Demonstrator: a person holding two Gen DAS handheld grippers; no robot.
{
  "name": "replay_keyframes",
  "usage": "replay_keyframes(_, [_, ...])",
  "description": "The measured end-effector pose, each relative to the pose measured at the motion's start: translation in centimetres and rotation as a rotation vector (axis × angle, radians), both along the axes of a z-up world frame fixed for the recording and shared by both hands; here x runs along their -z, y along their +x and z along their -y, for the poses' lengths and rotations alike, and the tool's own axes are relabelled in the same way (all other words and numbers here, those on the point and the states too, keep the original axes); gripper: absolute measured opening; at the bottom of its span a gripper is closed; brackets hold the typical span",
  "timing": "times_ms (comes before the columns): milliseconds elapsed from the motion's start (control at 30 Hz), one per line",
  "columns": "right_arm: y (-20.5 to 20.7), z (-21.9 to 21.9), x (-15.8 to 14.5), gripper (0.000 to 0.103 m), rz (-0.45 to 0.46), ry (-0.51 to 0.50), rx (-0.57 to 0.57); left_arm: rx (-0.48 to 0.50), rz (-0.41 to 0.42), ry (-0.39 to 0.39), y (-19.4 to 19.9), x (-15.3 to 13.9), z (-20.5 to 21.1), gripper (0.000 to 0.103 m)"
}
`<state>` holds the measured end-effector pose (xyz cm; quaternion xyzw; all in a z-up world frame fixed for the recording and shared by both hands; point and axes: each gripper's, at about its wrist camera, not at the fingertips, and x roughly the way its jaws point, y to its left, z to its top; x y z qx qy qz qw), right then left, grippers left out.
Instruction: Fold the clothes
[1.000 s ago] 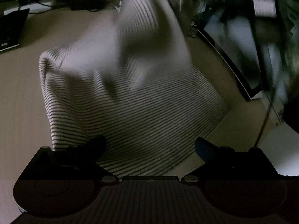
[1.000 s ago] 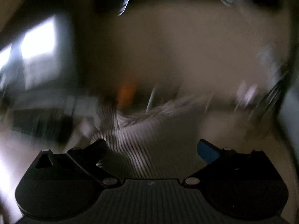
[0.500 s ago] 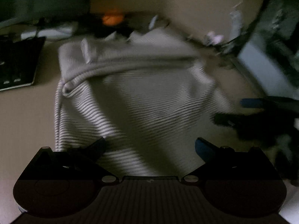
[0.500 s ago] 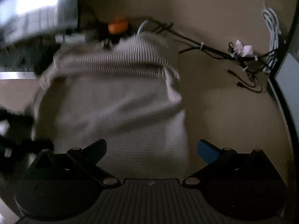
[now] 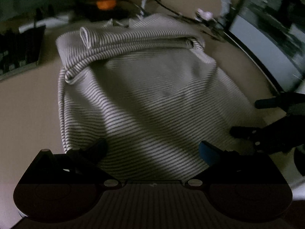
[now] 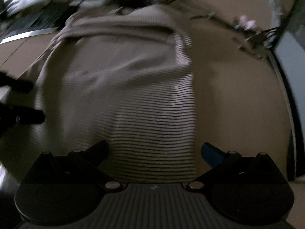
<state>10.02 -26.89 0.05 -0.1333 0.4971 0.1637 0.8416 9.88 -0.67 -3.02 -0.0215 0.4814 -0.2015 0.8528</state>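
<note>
Table point(image 5: 28, 103): beige, dim light, clutter along the back.
Garment point(image 5: 144, 99): striped knit, lying flat mid-table — far end, at 12 o'clock, already doubled over into a thick band.
Done: by my reckoning one fold, edges roughly squared.
Left: probably another fold across, then smoothing.
Left gripper point(image 5: 152, 150): fingers spread, empty, over the near hem at 6 o'clock.
Right gripper point(image 6: 155, 150): likewise parted, holding nothing — low over the near hem.
</note>
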Motion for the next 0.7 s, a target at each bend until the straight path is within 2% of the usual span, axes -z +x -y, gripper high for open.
replay_keyframes(67, [-1.5, -0.3, -0.5, 0.103, -0.041, 0.0, -0.072, 0.0, -0.001, -0.023, -1.6, -0.1, -1.0, 0.103])
replay_keyframes(100, [-1.8, -0.6, -1.2, 0.103, 0.013, -0.002, -0.092, -0.02, 0.003, -0.037, -2.1, -0.2, -1.4, 0.103])
replay_keyframes(200, [-0.9, -2.8, -3.5, 0.103, 0.288, -0.063, -0.116, -0.128, 0.038, -0.058, -2.6, -0.7, -2.2, 0.103])
replay_keyframes(267, [1.1, -4.6, -3.4, 0.103, 0.404, -0.1, -0.118, -0.215, 0.108, -0.038, -2.1, -1.6, -1.9, 0.103])
replay_keyframes(333, [3.0, -6.4, -3.3, 0.103, 0.515, -0.136, -0.121, -0.256, 0.173, 0.018, -1.5, -2.6, -1.2, 0.103])
replay_keyframes(500, [6.7, -9.7, -0.1, 0.103, 0.542, -0.259, -0.231, -0.231, 0.236, 0.127, -0.3, -3.7, -0.3, 0.103])
replay_keyframes(533, [6.9, -10.1, 0.3, 0.103, 0.565, -0.265, -0.225, -0.223, 0.242, 0.147, -0.1, -3.8, -0.2, 0.103])
replay_keyframes(600, [8.1, -9.4, -0.5, 0.103, 0.609, -0.212, -0.116, -0.209, 0.254, 0.187, 0.4, -3.7, 0.0, 0.103])
replay_keyframes(700, [9.5, -5.3, -2.8, 0.103, 0.664, -0.12, 0.22, -0.2, 0.274, 0.24, 1.5, -3.6, 0.5, 0.103])
